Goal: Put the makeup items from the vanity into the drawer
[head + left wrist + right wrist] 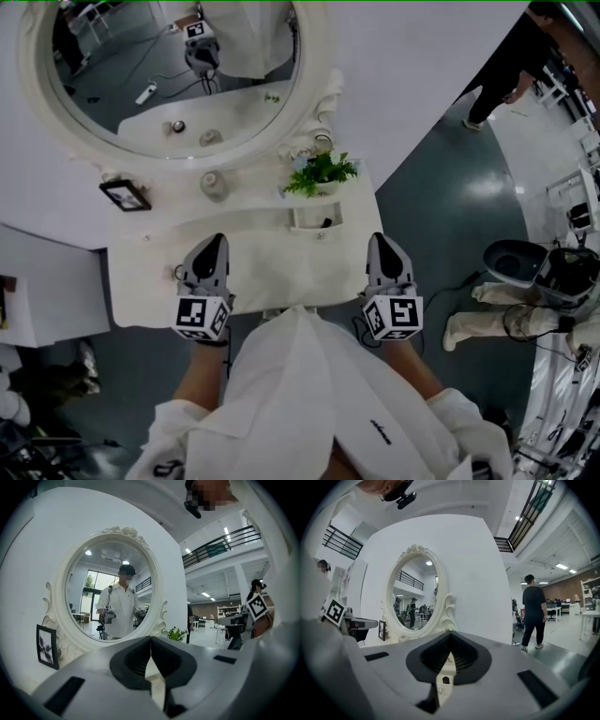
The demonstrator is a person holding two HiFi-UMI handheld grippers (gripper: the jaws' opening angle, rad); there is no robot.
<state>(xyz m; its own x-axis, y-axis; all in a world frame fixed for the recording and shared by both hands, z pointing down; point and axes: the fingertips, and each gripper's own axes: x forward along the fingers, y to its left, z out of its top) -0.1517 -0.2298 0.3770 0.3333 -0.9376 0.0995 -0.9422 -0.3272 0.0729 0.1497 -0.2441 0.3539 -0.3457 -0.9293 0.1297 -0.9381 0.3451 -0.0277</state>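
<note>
Worktop white, one oval mirror behind it, grey floor around. One picture frame far left; left tool closed, empty, over the near edge; one jar by the mirror base; one plant; one tray just below it holding a dark makeup item; right tool closed, empty.

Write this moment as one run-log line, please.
left tongs: shut, empty, above vanity front | right tongs: shut, empty, near vanity front-right corner | on vanity: jar, plant, picture frame

White coat; grey left hand-held gripper and right hand-held gripper, black-and-white marker cubes.
</note>
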